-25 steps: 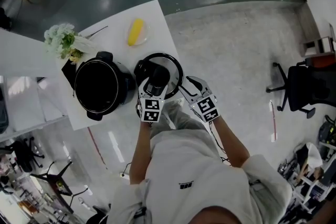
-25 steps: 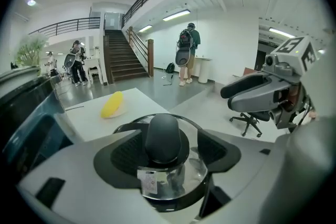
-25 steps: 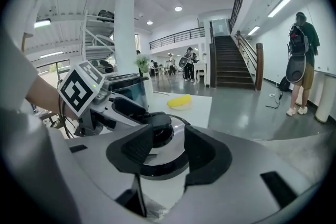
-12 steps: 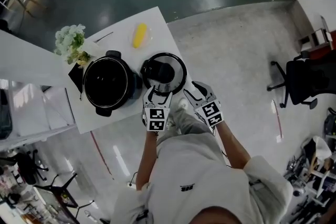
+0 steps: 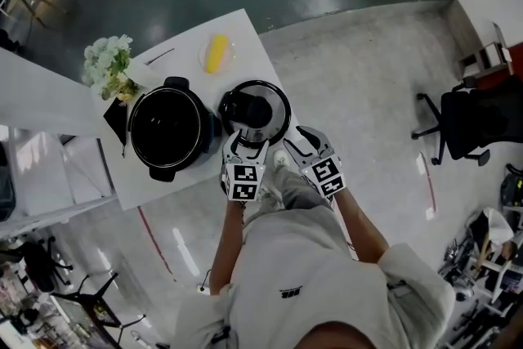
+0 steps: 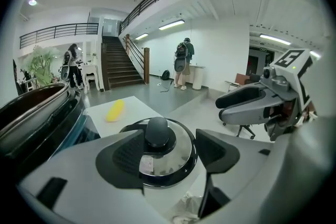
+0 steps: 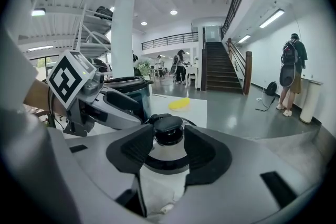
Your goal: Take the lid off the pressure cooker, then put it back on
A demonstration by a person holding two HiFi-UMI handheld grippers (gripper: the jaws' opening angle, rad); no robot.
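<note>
Left gripper and right gripper: both empty, jaws apart.
Left jaws have just been closing slightly, nothing between them. Lid rests just ahead of both; open cooker ahead-left of the left gripper. Removal seems done; next: grip knob, carry lid onto cooker.
</note>
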